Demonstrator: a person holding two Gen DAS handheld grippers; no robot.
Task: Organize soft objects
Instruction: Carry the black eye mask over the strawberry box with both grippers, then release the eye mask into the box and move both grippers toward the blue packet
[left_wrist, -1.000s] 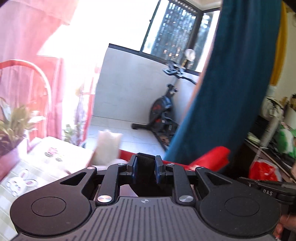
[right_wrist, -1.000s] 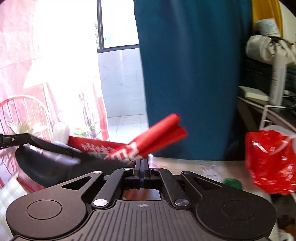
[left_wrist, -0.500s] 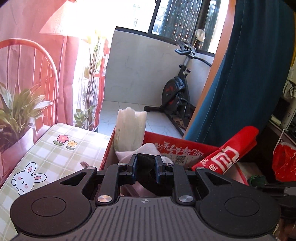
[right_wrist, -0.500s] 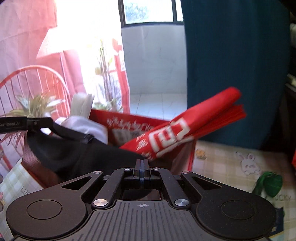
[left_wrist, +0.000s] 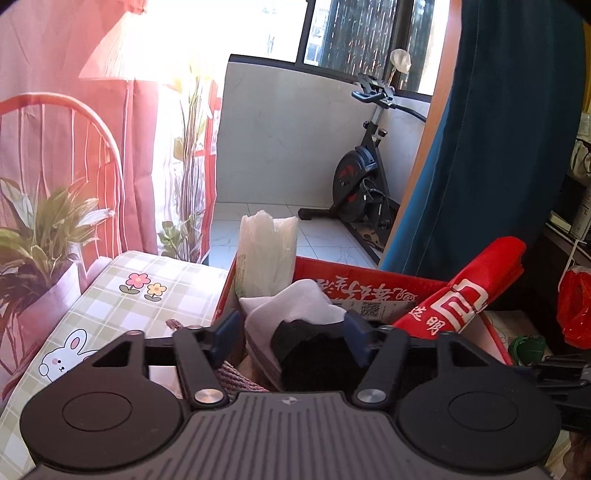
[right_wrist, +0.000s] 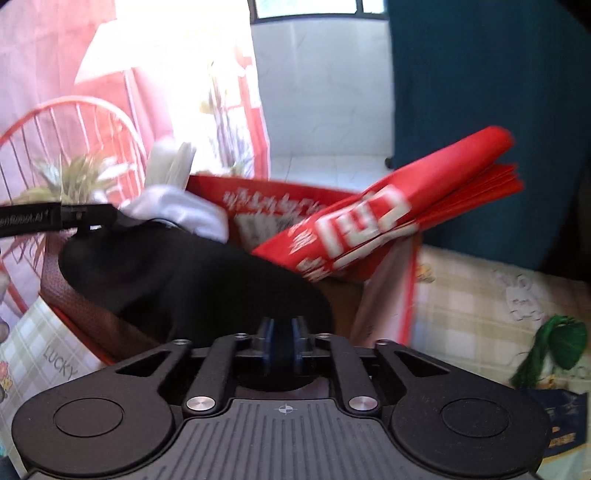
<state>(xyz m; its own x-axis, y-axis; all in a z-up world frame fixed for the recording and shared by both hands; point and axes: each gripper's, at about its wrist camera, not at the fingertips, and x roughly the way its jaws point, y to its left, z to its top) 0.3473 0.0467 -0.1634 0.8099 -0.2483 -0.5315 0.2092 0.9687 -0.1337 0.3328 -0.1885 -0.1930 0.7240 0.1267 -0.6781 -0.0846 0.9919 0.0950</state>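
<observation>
A red cardboard box (left_wrist: 373, 282) stands on the checked tablecloth and holds soft things: a white cloth (left_wrist: 295, 306), a black fabric item (left_wrist: 306, 350), a pale plastic roll (left_wrist: 266, 254) and a folded red bag (left_wrist: 465, 295) leaning out at the right. My left gripper (left_wrist: 291, 332) is open over the box, its jaws spread either side of the black fabric. In the right wrist view my right gripper (right_wrist: 282, 338) stands slightly open with the black fabric (right_wrist: 192, 280) lying between its fingers, over the red box (right_wrist: 280, 218). The red bag (right_wrist: 388, 221) leans to its right.
A potted plant (left_wrist: 44, 236) and a red wire chair (left_wrist: 66, 147) stand at the left. A green tassel (right_wrist: 554, 343) lies on the tablecloth (right_wrist: 476, 295) at the right. A red plastic bag (left_wrist: 574, 306) hangs at far right. An exercise bike (left_wrist: 365, 177) stands beyond.
Both grippers have come down over the red box with the black fabric. The left gripper has opened wide and the right has parted slightly; the fabric now lies in the box.
</observation>
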